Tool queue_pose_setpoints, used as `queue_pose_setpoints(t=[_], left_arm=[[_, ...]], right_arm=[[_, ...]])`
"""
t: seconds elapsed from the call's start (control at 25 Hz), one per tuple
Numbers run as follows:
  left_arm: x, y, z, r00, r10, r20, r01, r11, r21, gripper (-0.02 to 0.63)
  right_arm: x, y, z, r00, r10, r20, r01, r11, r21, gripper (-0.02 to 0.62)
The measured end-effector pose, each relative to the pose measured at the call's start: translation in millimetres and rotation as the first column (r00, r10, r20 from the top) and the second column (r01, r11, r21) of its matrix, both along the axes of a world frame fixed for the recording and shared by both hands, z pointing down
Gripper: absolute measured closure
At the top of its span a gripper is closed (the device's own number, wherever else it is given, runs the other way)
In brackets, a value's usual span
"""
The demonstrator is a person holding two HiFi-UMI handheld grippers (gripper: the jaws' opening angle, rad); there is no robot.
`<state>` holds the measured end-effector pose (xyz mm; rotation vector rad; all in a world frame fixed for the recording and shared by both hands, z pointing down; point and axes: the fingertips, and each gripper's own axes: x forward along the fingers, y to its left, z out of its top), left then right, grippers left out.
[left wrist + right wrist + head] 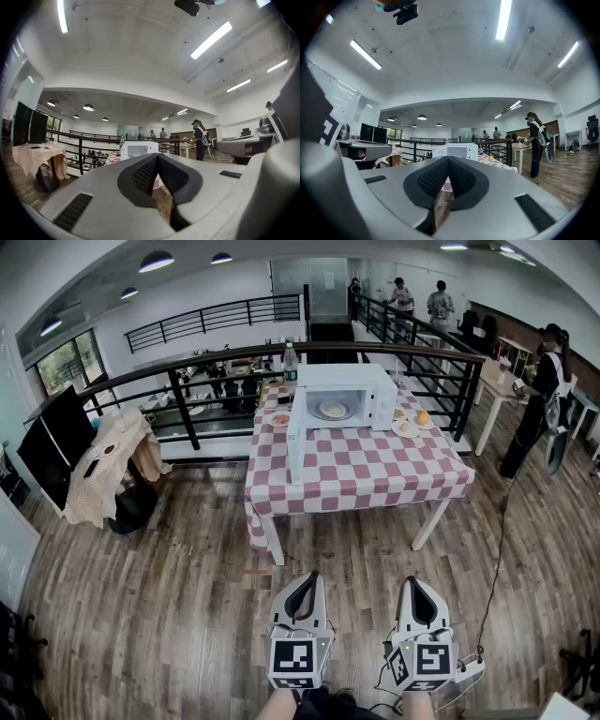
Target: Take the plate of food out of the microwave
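Note:
A white microwave (343,397) stands on a table with a red-and-white checked cloth (375,474), its door (296,442) swung open toward me. Inside it lies a white plate of food (333,410). Both grippers hang low at the bottom of the head view, well short of the table: my left gripper (307,577) and my right gripper (416,582) are shut and hold nothing. In the left gripper view the microwave (138,150) shows small beyond the shut left gripper (157,157); in the right gripper view the microwave (456,152) sits past the shut right gripper (448,160).
Small plates with food (405,427) and an orange (423,417) sit right of the microwave, a bottle (290,364) behind it. A black railing (187,390) runs behind the table. A draped stand (103,470) is at left, a person (534,409) at right. Wooden floor (187,596) lies between me and the table.

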<state>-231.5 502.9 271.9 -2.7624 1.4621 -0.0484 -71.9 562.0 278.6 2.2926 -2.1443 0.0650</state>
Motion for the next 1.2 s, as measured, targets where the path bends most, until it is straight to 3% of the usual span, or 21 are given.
queue_pose_setpoints(t=[0.44, 1.2], left_arm=[[12, 1, -2, 1.000, -0.003, 0.007, 0.003, 1.000, 0.002, 0.572], [58, 3, 17, 0.998, -0.050, 0.029, 0.051, 0.999, -0.018, 0.572]], right_arm=[[9, 1, 1, 1.000, -0.003, 0.007, 0.003, 1.000, 0.001, 0.586], [58, -2, 27, 0.997, -0.052, 0.051, 0.053, 0.998, -0.019, 0.584]])
